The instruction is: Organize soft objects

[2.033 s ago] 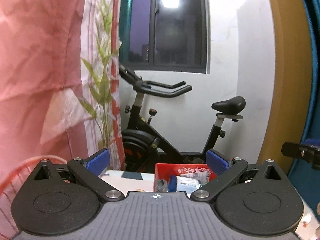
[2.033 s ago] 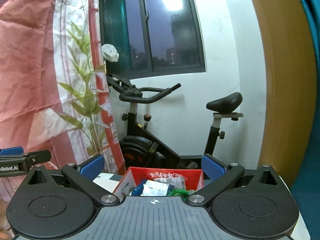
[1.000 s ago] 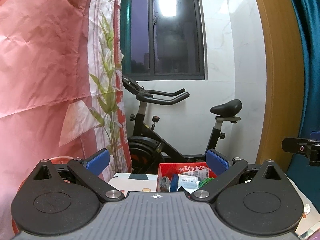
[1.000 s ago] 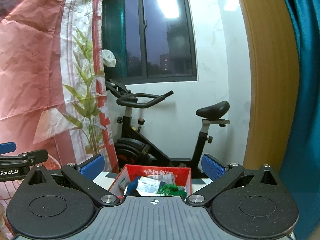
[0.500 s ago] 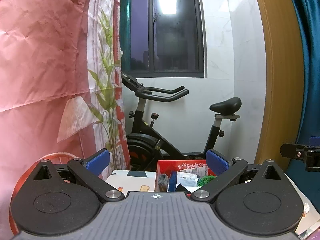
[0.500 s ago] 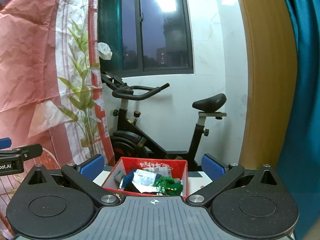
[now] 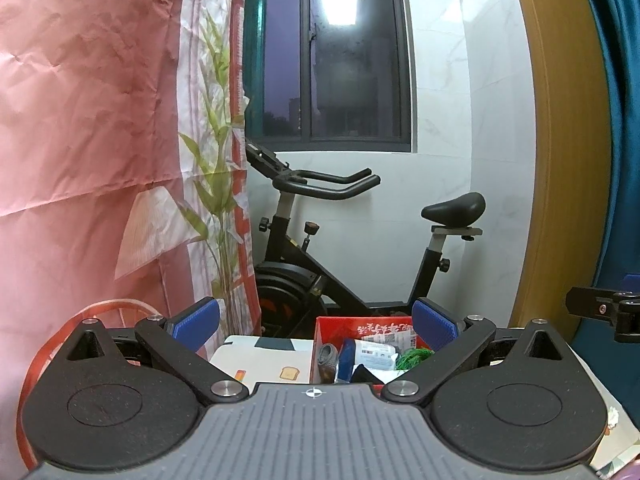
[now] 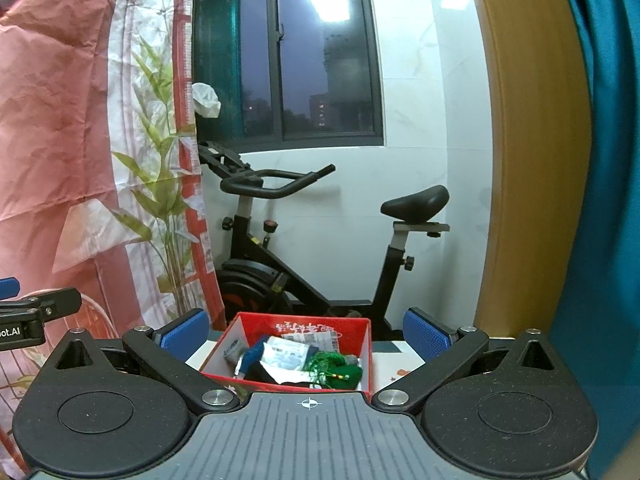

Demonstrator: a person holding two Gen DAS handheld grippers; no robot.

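Note:
A red box [image 8: 358, 330] stands on a patterned white tabletop [image 8: 400, 364], holding several small items: a white packet [image 8: 286, 354], a green tangle [image 8: 334, 370], a grey sock-like piece [image 8: 234, 348]. My right gripper [image 8: 308, 330] is open, its blue pads on either side of the box, above and short of it. In the left wrist view the same red box [image 7: 324, 330] sits right of centre with the packet [image 7: 376, 350] and green tangle [image 7: 412, 358] inside. My left gripper [image 7: 316, 320] is open and holds nothing.
An exercise bike [image 8: 304, 248] stands behind the table under a dark window [image 8: 312, 52]. A pink sheet with a bamboo print [image 7: 92, 140] hangs at left. A wooden frame [image 8: 528, 160] and a blue curtain [image 8: 604, 200] are at right. An orange wire hoop [image 7: 60, 332] is low left.
Both views have shifted slightly; the red box now sits lower and larger in the right wrist view, so that gripper has moved closer. Both grippers stay open.

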